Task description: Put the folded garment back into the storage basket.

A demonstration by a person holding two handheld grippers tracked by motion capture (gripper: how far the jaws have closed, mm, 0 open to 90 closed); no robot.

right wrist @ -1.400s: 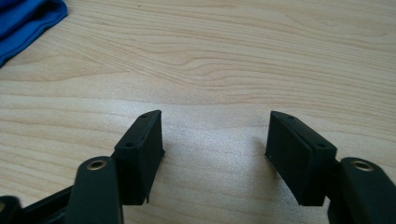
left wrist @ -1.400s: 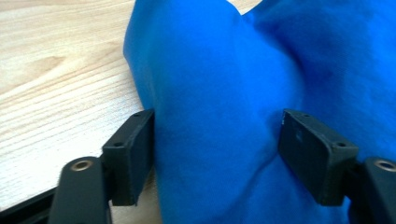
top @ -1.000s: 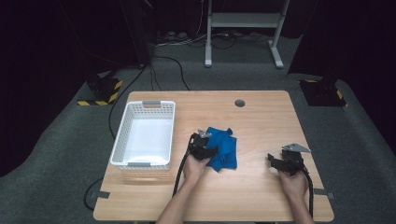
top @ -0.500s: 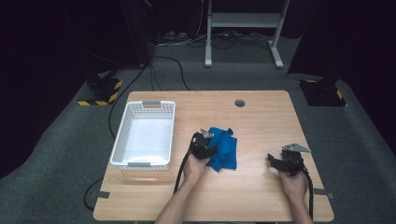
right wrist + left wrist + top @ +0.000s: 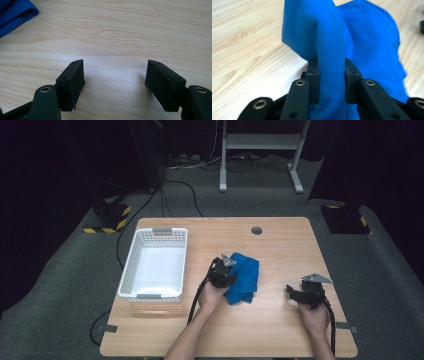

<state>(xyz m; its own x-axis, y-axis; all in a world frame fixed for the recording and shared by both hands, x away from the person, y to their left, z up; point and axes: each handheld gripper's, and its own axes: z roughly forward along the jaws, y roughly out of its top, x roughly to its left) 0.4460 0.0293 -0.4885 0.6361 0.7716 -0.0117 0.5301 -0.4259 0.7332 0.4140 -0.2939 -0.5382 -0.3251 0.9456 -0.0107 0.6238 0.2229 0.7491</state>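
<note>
My left gripper (image 5: 331,82) has just been closing and now pinches a raised fold of the blue cloth (image 5: 367,50) between its pads; the rest seemingly trails onto the table (image 5: 280,240). My right gripper (image 5: 115,82) gapes wide, well apart from it.

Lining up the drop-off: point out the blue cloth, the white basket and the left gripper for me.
blue cloth (image 5: 246,272): high view, on its flat middle, right of the gripper.
white basket (image 5: 150,296): high view, on its near rim.
left gripper (image 5: 331,75): left gripper view, midway between its fingertips, shut on the cloth fold.
</note>
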